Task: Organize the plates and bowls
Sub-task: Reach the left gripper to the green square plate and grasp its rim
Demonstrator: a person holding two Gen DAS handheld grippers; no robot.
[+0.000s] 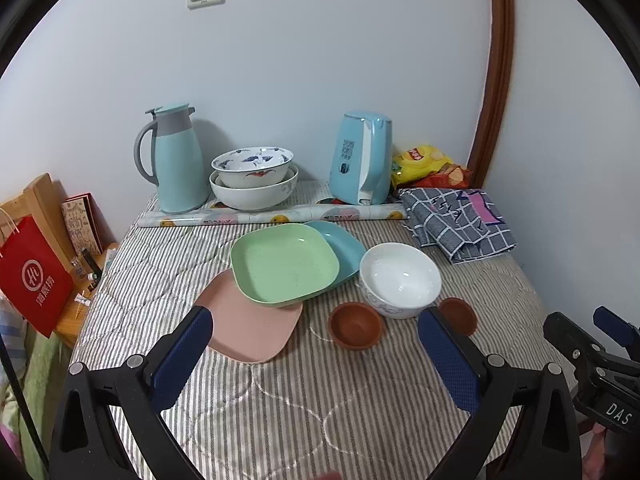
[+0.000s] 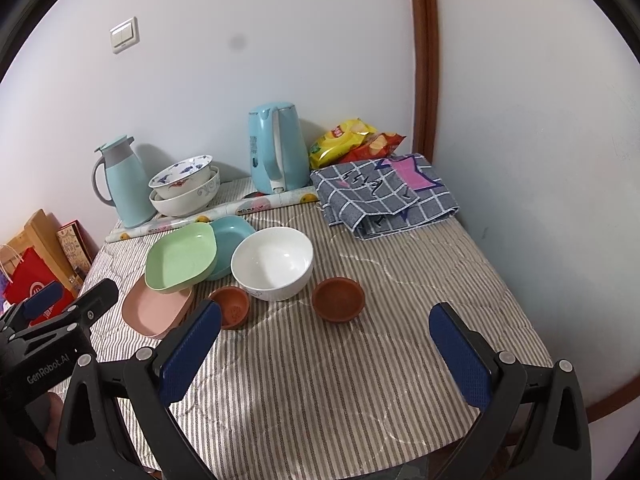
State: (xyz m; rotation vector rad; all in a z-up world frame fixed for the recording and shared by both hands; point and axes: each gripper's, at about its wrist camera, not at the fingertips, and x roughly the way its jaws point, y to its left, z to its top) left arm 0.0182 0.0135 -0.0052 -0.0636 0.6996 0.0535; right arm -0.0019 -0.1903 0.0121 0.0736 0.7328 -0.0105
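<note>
- Plates: pale green square plastic plate (image 1: 285, 267) looks light, stiff; pinch its rim.
- White glazed ceramic bowl (image 2: 272, 262) looks heavy, slippery, breakable.
- Left gripper (image 1: 316, 350), right gripper (image 2: 326, 346): jaws wide, empty.

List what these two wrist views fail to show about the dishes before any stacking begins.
- Pink plate: far side covered by the green plate in both views.
- Blue plate: mostly hidden under the green plate.
- Lower patterned bowl at the back: inside hidden by the bowl nested in it.
- Right brown bowl: partly behind the left gripper finger in the left wrist view.
- White bowl pattern: too small to read.
</note>
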